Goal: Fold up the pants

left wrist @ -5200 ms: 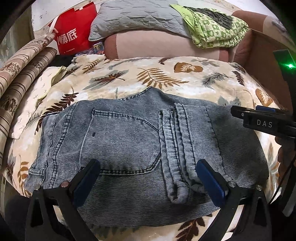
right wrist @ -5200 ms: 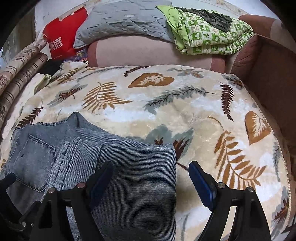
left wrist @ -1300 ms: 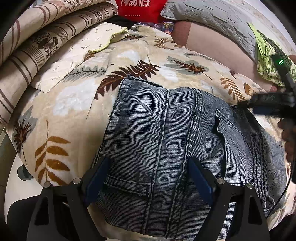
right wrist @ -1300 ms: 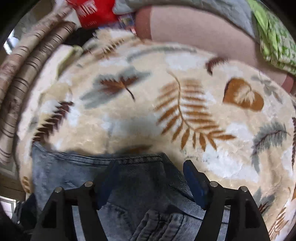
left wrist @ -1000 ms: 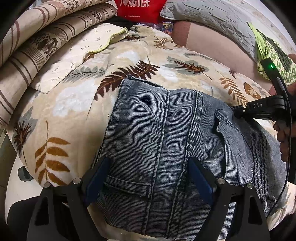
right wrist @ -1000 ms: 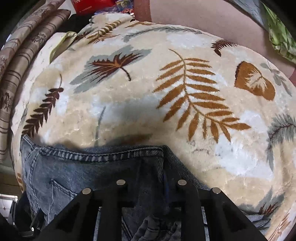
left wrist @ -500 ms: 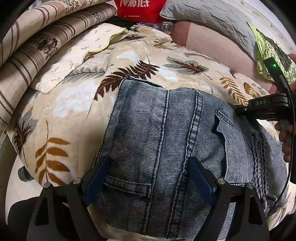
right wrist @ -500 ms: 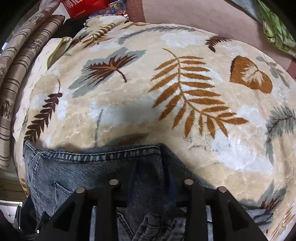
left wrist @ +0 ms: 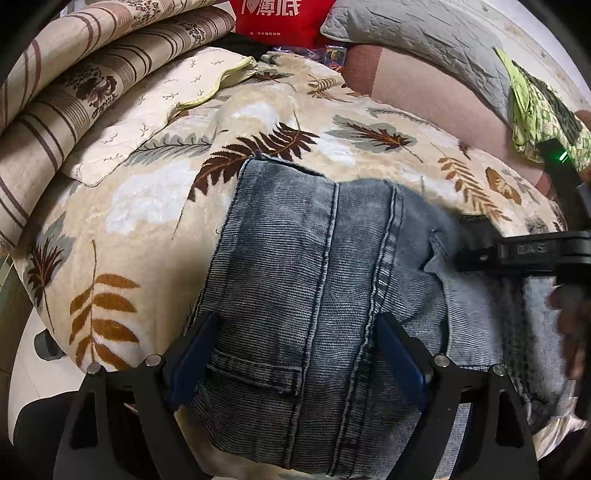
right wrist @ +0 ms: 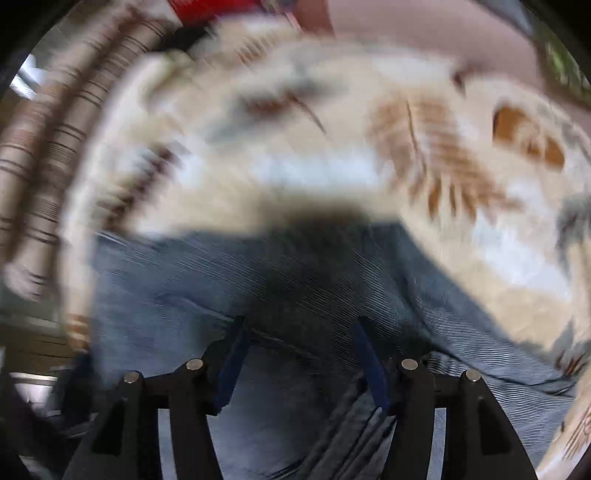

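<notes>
Denim pants [left wrist: 314, 288] lie folded on the leaf-print blanket [left wrist: 147, 206], filling the middle and the 5 o'clock part of the left view. The left gripper [left wrist: 295, 354] hangs over them, jaws wide apart and pinching nothing. At 3 o'clock the right gripper [right wrist: 301, 354] is opening over the denim; its own view's blurry.

A leaf-patterned blanket [left wrist: 155, 206] covers the centre and left of the frame. Rolled striped bedding [left wrist: 74, 74] lies at upper left, with a cream cloth with small sprigs [left wrist: 159, 107] just beside it. A red bag [left wrist: 273, 18] stands at top centre. A grey quilted pillow [left wrist: 417, 33] and a green patterned cloth [left wrist: 535, 107] occupy the upper right.
</notes>
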{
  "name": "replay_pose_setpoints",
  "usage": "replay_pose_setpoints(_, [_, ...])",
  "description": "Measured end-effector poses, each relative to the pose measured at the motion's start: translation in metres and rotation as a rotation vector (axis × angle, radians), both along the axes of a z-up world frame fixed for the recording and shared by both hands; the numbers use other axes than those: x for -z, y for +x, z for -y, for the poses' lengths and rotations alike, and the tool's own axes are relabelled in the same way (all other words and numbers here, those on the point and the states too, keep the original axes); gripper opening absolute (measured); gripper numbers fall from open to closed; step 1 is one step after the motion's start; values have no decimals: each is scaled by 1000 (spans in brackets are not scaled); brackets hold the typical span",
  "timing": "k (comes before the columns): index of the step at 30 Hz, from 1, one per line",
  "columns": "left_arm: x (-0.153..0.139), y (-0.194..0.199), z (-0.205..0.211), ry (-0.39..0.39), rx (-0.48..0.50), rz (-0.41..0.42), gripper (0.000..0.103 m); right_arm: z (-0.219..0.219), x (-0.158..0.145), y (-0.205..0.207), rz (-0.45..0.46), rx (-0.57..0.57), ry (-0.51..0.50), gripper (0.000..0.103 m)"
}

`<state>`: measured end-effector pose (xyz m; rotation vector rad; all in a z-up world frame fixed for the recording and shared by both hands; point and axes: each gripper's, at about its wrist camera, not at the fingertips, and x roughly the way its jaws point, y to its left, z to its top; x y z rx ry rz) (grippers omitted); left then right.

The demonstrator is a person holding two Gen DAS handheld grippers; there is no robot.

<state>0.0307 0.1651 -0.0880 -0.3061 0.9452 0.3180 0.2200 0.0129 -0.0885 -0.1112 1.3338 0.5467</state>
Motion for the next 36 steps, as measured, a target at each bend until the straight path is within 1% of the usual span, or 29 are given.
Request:
replay_pose_setpoints(1, [-3, -3, -2, -12, 0, 11, 88, 4, -2, 1, 9, 34, 33, 62])
replay_pose_setpoints(2, [-8, -11, -6, -44, -20, 40, 88, 7, -10, -1, 13, 56, 54, 62])
replay_pose_setpoints(5, [-24, -34, -21, -165, -93, 126, 88, 12, -32, -17, 41, 29, 111, 62])
replay_pose_setpoints(6, [-28, -49, -27, -205, -130, 171, 88, 17, -40, -24, 51, 34, 137, 62])
replay_pose_setpoints(7, [-28, -60, -30, -239, -170, 189, 88, 24, -45, -32, 44, 38, 185, 64])
replay_pose_setpoints(8, [-22, -71, -34, -309, -207, 185, 88, 32, -46, -43, 5, 46, 247, 64])
replay_pose_setpoints(10, [-11, -78, -37, -415, -224, 165, 88, 41, -36, -57, -98, 64, 352, 69])
replay_pose_setpoints(11, [-4, -78, -37, -462, -233, 152, 88, 40, -24, -66, -161, 59, 387, 69])
replay_pose_setpoints(12, [5, -74, -37, -508, -226, 134, 88, 37, -8, -72, -213, 55, 388, 70])
replay_pose_setpoints(13, [11, -71, -36, -545, -223, 115, 88, 37, -1, -75, -221, 58, 382, 71])
replay_pose_setpoints(14, [22, -68, -38, -606, -230, 94, 88, 39, 3, -77, -199, 70, 409, 71])
replay_pose_setpoints(15, [27, -66, -39, -634, -239, 80, 88, 43, 2, -76, -209, 91, 434, 71])
replay_pose_setpoints(17, [27, -69, -41, -668, -272, 97, 88, 46, 0, -73, -237, 108, 440, 71])
replay_pose_setpoints(19, [25, -68, -42, -683, -279, 111, 88, 47, 1, -70, -249, 101, 442, 71])
replay_pose_setpoints(22, [27, -56, -47, -705, -306, 119, 87, 48, 6, -70, -237, 98, 455, 73])
replay_pose_setpoints(23, [26, -53, -49, -708, -326, 127, 81, 51, 2, -72, -232, 96, 463, 74])
replay_pose_setpoints(24, [22, -50, -52, -699, -325, 143, 45, 53, -1, -73, -231, 94, 467, 75])
replay_pose_setpoints(25, [19, -45, -53, -667, -315, 127, 28, 53, -1, -74, -230, 92, 469, 75])
replay_pose_setpoints(26, [19, -42, -55, -664, -324, 112, 25, 54, 0, -74, -231, 93, 473, 75])
replay_pose_setpoints(27, [19, -42, -57, -680, -328, 117, 21, 54, 0, -74, -234, 97, 478, 75])
replay_pose_setpoints(28, [17, -41, -57, -669, -323, 123, 20, 54, -1, -74, -241, 102, 476, 75])
replay_pose_setpoints(30, [12, -42, -53, -618, -302, 137, 19, 56, -7, -77, -260, 125, 477, 75])
replay_pose_setpoints(31, [9, -42, -51, -597, -298, 140, 18, 57, -15, -81, -252, 110, 512, 75])
replay_pose_setpoints(32, [7, -41, -49, -578, -298, 144, 18, 54, -20, -83, -233, 84, 522, 75])
replay_pose_setpoints(33, [5, -39, -47, -564, -298, 146, 18, 51, -19, -84, -225, 72, 511, 75])
replay_pose_setpoints(34, [1, -37, -44, -544, -293, 151, 17, 45, -4, -83, -249, 61, 461, 76])
replay_pose_setpoints(35, [-5, -35, -41, -513, -282, 157, 16, 43, 9, -82, -271, 52, 456, 76])
replay_pose_setpoints(36, [-17, -33, -34, -449, -255, 175, 16, 48, 6, -80, -271, 62, 490, 75])
